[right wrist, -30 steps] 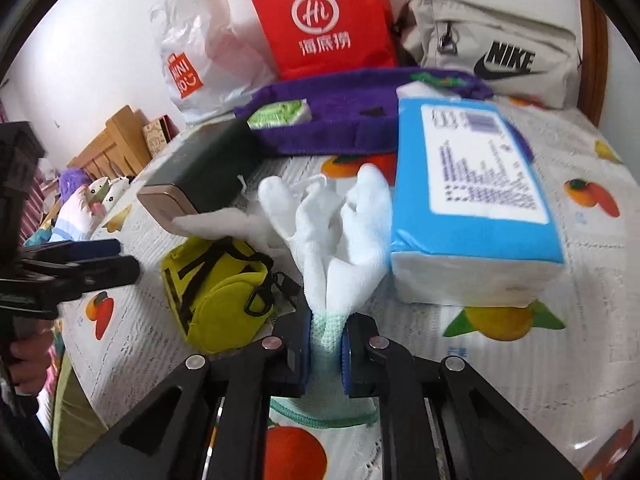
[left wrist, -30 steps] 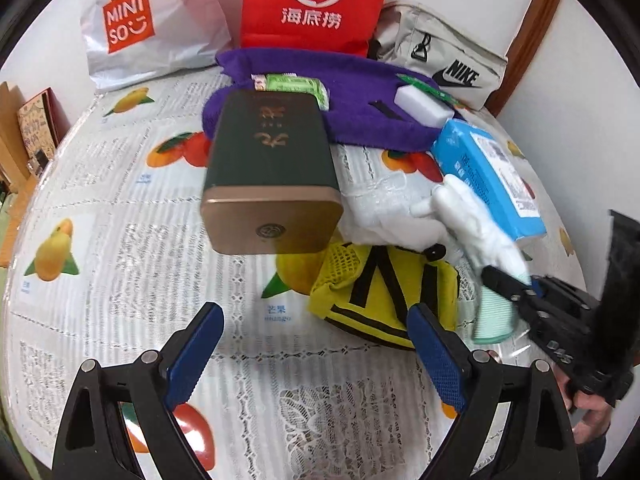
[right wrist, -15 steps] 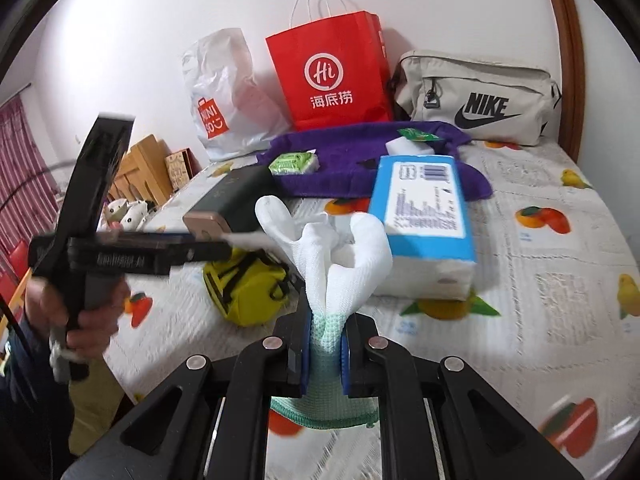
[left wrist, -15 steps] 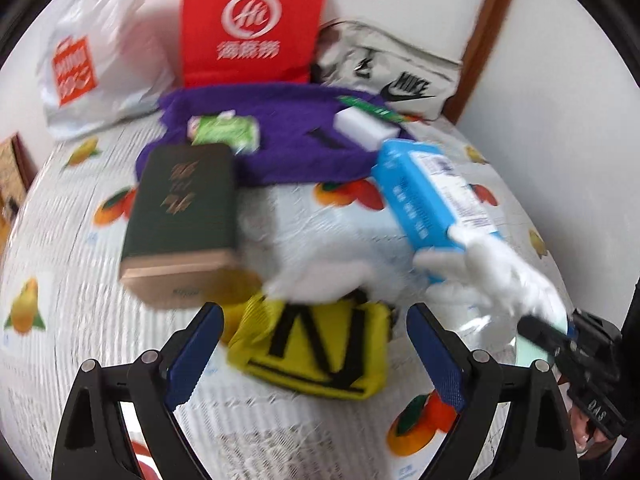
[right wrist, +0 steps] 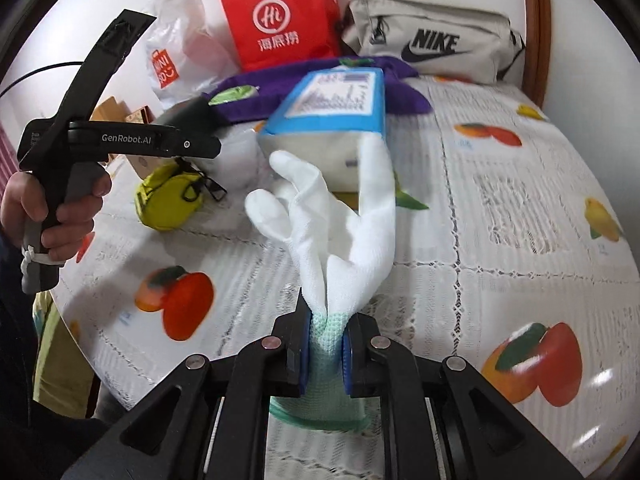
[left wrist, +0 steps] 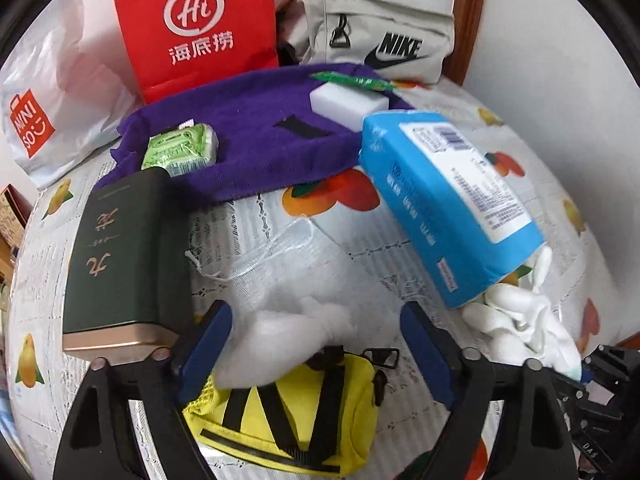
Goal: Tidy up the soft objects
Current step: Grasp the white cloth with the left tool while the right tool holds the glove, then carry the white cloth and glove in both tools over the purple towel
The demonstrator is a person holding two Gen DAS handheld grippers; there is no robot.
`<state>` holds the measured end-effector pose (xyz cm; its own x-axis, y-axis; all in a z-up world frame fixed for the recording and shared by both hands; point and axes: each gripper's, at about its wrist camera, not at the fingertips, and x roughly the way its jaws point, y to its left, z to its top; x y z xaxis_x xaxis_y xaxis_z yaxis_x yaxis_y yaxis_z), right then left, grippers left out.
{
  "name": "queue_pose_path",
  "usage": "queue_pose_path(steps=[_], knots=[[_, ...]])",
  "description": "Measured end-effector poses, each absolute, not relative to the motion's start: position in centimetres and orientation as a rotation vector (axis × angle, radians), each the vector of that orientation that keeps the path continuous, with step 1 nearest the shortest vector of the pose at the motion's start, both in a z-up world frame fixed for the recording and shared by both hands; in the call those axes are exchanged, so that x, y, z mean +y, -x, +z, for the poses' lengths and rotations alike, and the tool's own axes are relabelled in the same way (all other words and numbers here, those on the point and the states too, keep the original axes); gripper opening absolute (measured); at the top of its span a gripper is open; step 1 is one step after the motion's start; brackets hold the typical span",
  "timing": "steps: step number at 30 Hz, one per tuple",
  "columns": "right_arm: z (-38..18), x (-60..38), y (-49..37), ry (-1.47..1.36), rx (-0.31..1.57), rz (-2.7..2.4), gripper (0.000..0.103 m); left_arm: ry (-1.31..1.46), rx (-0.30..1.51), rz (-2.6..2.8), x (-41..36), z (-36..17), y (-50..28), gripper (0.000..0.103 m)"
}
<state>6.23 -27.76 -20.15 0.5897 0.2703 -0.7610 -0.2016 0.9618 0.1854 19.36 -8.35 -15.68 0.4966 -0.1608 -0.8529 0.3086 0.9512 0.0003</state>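
Through the left wrist camera I see my left gripper [left wrist: 316,344] with its blue-padded jaws spread wide, holding nothing, poised over a white mesh drawstring pouch [left wrist: 288,280] stuffed with something fluffy and a yellow pouch [left wrist: 288,412] with black straps, which lies just below the mesh one. A dark green box [left wrist: 124,256] with gold lettering lies to the left, and a blue tissue pack [left wrist: 452,204] sits tilted to the right, its near end above the white glove [left wrist: 524,320], which shows crumpled at the frame's right edge. Behind them a purple towel [left wrist: 256,140] carries a green packet [left wrist: 180,152] and a white sponge block [left wrist: 348,100], with a red paper bag [left wrist: 196,28] and a grey Nike bag [left wrist: 380,36] against the wall. Through the right wrist camera, my right gripper [right wrist: 326,352] pinches the glove [right wrist: 340,240] by its pale green knit cuff, the jaws pressed close on the fabric. The glove is thin white knit, standing up from the jaws above the fruit-print tablecloth [right wrist: 500,220], fingers flopping toward the tissue pack [right wrist: 332,120]. My left hand [right wrist: 48,216] grips the other tool's handle at the left.
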Motion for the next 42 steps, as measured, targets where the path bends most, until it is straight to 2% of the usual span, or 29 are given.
queue_pose_path(steps=[3,5,8,9,10,12,15,17,19,25,33,42], knots=[[-20.4,-28.4,-6.8,-0.112,0.9,0.278,0.018,-0.168,1.038,-0.27,-8.5,-16.3,-19.9,0.069],[-20.3,-28.6,-7.2,-0.126,0.894,0.272,0.034,-0.159,1.057,-0.271,-8.4,-16.8,-20.2,0.062],[-20.4,-28.6,-7.9,-0.147,0.871,0.267,0.055,-0.164,1.071,-0.269,-8.4,-17.3,-20.5,0.044],[-20.4,-28.4,-8.1,-0.147,0.865,0.265,0.056,-0.155,1.069,-0.271,-8.3,-17.3,-20.5,0.033],[-20.4,-28.2,-8.3,-0.143,0.858,0.256,0.056,-0.13,1.071,-0.289,-8.1,-17.3,-20.6,0.028],[-20.4,-27.8,-8.8,-0.138,0.85,0.238,0.056,-0.095,1.066,-0.312,-7.9,-17.1,-20.7,0.027],[-20.4,-27.6,-9.3,-0.148,0.84,0.217,0.049,-0.071,1.038,-0.32,-7.6,-16.2,-20.3,0.026],[-20.4,-27.6,-9.4,-0.143,0.843,0.192,0.024,-0.035,1.014,-0.34,-7.1,-15.2,-19.8,0.025],[-20.4,-27.7,-9.4,-0.15,0.85,0.189,0.019,-0.007,0.992,-0.353,-6.7,-14.4,-19.6,0.025],[-20.4,-27.4,-8.6,-0.147,0.856,0.195,0.014,0.005,0.94,-0.349,-5.4,-12.2,-17.8,0.025],[-20.0,-26.4,-7.3,-0.143,0.852,0.221,0.012,0.033,0.966,-0.272,-1.8,-13.1,-15.0,0.025],[-16.1,-25.9,-5.9,-0.152,0.771,0.275,0.011,0.118,0.955,-0.184,2.9,-13.0,-12.5,0.025]])
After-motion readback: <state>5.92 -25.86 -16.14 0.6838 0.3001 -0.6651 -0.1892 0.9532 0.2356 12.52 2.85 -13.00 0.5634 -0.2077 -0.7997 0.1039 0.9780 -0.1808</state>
